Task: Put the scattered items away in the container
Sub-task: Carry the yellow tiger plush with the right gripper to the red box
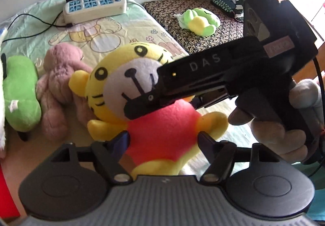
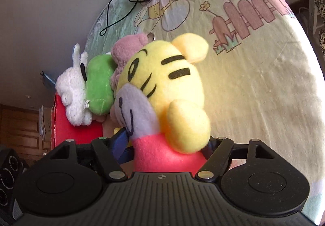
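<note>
A: Since the tiger (image 1: 130, 83) fills both views, where's it sit exactly?

B: Upright on the bed (image 2: 254, 83), back against the pink toy (image 1: 59, 87). Green toy (image 1: 20, 93) next to that, white toy (image 2: 71, 91) at the far end of the row. Red box (image 2: 77, 130) is right under the white one. Can't tell whether the tiger is inside the box or just beside it.

A: Left tool (image 1: 162, 138)?

B: One finger each side of the red torso, low down, approx at the waist. Pads look v. close to the fabric, but pressing or slack, I can't tell.

A: Right tool (image 2: 166, 142)?

B: Comes in from the right in the left view, a hand (image 1: 274, 130) round its grip. Its fingers cross the tiger's chin and cheek there. In its own view the torso fills the gap btwn the fingers. Gripping or let go, can't tell either.

A: Other stuff?

B: Power strip (image 1: 95, 6) w/ black cable at the head of the bed, and a green frog (image 1: 201, 20) on a patterned cushion (image 1: 203, 43), well apart from the rest.
</note>
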{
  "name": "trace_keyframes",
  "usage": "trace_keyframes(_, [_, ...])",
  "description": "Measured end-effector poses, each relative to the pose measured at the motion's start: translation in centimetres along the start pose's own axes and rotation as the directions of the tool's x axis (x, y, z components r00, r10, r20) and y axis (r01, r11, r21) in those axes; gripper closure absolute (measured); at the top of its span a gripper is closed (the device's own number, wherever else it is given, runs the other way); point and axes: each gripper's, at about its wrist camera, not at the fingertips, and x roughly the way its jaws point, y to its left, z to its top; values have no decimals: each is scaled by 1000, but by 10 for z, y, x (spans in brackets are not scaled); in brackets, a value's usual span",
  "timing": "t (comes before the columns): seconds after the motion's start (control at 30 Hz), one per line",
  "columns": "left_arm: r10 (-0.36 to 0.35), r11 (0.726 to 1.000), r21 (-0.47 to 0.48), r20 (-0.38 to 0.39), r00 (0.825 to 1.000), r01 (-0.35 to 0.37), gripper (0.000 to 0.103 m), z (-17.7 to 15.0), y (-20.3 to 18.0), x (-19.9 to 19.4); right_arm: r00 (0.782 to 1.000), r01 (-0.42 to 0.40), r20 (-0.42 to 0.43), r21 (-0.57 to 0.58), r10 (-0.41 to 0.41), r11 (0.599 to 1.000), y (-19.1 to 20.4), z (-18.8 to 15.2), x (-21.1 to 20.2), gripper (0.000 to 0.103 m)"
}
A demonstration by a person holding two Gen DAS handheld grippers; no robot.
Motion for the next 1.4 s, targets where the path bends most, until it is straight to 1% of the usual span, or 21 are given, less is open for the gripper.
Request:
trace_keyframes(0.03, [2,1000,-7,4,1000,-2,41,0,1,-2,1000,25,8,-42,-25,999,6,-3,-1,36])
trace_keyframes(0.17, [-6,1000,-28,17,1000,6,45,0,2,-9,996,86,46,-114,-81,990,24,-12,-6,45])
trace_keyframes(0.23, [-1,1000,-15,24,1000,2,47,-1,-3,-14,992,117,69,-156,-107,981,34,-18,-10,46])
trace_keyframes(0.37, [21,1000,17,59,998,-22,48,-4,-13,-26,983,167,119,-221,-143,961,50,-31,-18,48])
trace_keyframes(0.5, [37,999,17,115,993,-39,48,-7,-15,-46,976,174,173,-237,-134,956,67,-36,-31,48])
trace_keyframes(0.6, [64,998,9,165,984,-66,48,-9,-15,-64,969,173,215,-254,-119,952,85,-37,-38,48])
trace_keyframes(0.77, [145,989,-22,251,957,-144,48,-15,-9,-99,958,155,279,-322,-63,934,121,-43,-41,48])
trace_keyframes(0.9, [183,983,-73,299,937,-168,48,-22,9,-129,955,141,297,-394,-19,908,157,-48,-31,48])
trace_keyframes(0.97, [201,979,-91,327,924,-181,48,-24,20,-145,952,132,306,-421,4,897,175,-49,-25,48])
trace_keyframes(1.0, [210,977,-95,338,917,-188,48,-25,24,-151,951,126,309,-428,14,895,183,-48,-22,48])
trace_keyframes(1.07, [249,969,-99,353,902,-229,48,-29,36,-163,949,112,315,-435,34,894,202,-47,-14,48])
trace_keyframes(1.13, [259,966,-94,367,894,-241,48,-32,50,-173,946,110,322,-440,42,891,219,-47,-5,48])
trace_keyframes(1.2, [259,966,-89,372,892,-243,48,-37,67,-182,942,117,334,-439,41,891,238,-51,6,47])
trace_keyframes(1.4, [219,975,-58,378,899,-214,47,-50,123,-213,928,161,372,-401,0,902,291,-61,46,47])
